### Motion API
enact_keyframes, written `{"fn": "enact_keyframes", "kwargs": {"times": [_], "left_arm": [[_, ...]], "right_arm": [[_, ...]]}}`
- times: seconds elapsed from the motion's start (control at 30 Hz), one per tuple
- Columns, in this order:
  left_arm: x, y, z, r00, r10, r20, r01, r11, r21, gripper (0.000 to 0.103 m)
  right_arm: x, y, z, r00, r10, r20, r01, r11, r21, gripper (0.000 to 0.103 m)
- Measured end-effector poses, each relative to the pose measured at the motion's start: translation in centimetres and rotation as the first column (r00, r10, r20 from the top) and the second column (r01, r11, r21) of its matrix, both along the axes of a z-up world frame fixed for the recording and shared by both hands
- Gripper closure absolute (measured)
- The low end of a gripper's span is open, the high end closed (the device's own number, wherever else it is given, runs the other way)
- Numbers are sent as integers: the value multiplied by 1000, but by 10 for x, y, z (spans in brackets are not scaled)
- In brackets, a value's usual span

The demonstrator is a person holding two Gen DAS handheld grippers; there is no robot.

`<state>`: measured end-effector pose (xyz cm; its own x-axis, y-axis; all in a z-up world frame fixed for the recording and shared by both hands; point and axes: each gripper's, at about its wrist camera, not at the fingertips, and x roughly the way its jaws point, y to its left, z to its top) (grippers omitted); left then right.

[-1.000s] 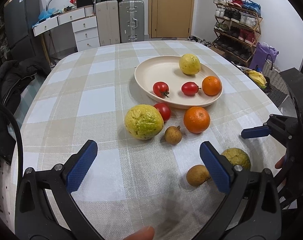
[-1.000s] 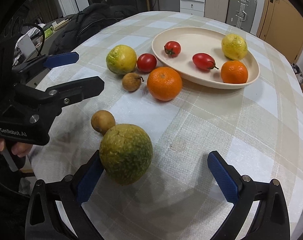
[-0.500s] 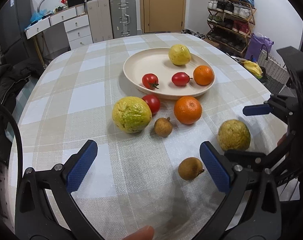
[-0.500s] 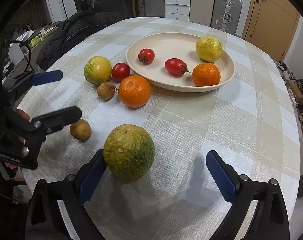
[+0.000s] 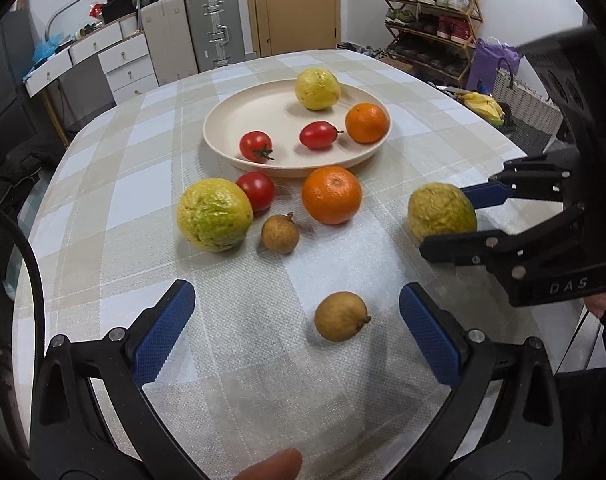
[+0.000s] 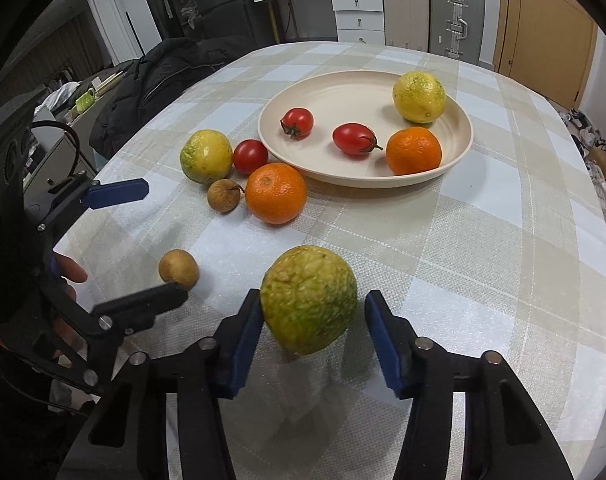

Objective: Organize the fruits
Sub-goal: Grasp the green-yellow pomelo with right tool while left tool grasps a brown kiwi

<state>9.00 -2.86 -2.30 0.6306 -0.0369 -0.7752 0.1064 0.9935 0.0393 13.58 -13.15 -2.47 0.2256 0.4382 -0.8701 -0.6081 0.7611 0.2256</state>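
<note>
Checked tablecloth [image 6: 483,240] fills both views: four fruits sit on the plate [image 6: 335,178] at upper centre, six are left off it, the right gripper [image 6: 313,320] jaws closing around the green fruit [image 6: 309,298], the left gripper [image 5: 297,332] jaws spread before a brown longan [image 5: 340,316]

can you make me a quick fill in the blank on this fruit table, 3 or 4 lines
1. The plate holds ____ pieces of fruit.
2. The right gripper has its fingers around the bumpy ____ fruit.
3. The left gripper is open, with a small ____ fruit on the cloth between its fingers.
4. The loose orange lies ____ the plate, on the tablecloth.

Missing words: four; green; brown; outside
</note>
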Motion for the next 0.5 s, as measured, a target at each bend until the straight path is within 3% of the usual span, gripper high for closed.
{"fn": "enact_keyframes", "kwargs": {"times": [0.17, 0.5], "left_arm": [[1, -7, -6, 998, -41, -43, 41, 999, -4, 1], [1, -15, -16, 990, -99, -103, 101, 995, 11, 17]], "right_arm": [[-2, 0, 0, 1000, -1, 11, 1, 1000, -14, 59], [-5, 1, 0, 999, 15, 33, -14, 999, -29, 60]]}}
